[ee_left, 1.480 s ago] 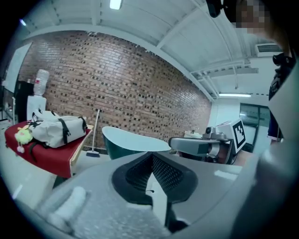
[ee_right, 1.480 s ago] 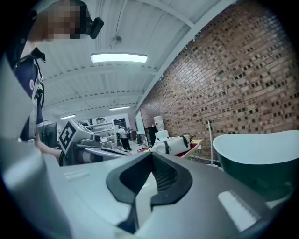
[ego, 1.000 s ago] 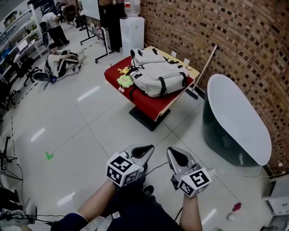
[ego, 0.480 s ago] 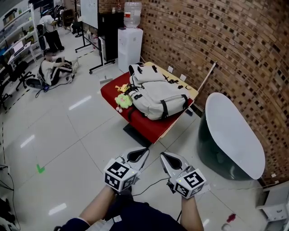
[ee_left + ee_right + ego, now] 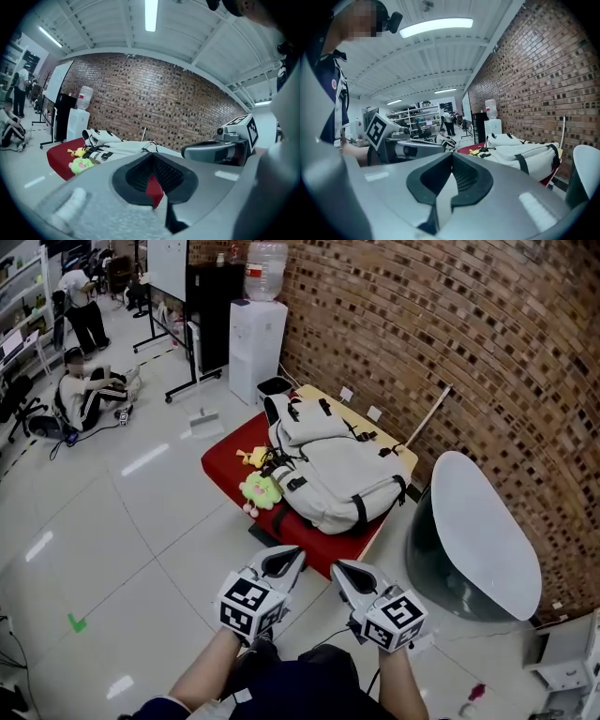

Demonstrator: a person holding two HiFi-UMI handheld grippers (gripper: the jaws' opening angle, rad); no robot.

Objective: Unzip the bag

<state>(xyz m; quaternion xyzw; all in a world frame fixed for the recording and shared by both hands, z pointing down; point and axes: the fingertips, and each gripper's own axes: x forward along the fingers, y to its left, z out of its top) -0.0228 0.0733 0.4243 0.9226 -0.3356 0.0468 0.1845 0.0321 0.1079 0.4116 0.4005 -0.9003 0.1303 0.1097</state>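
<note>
Left gripper (image 5: pixel 289 559) and right gripper (image 5: pixel 343 570) both clenched and empty at bottom centre, off-white backpack (image 5: pixel 337 479) lying on red table (image 5: pixel 225 457) at frame centre, well apart from both, green plush toy (image 5: pixel 260 489) touching its left side

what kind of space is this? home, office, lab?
Probably a lab or workshop-style workspace, not a home: a whiteboard on a stand, a water dispenser by the brick wall, and stocked shelving racks across an open tiled floor.
</note>
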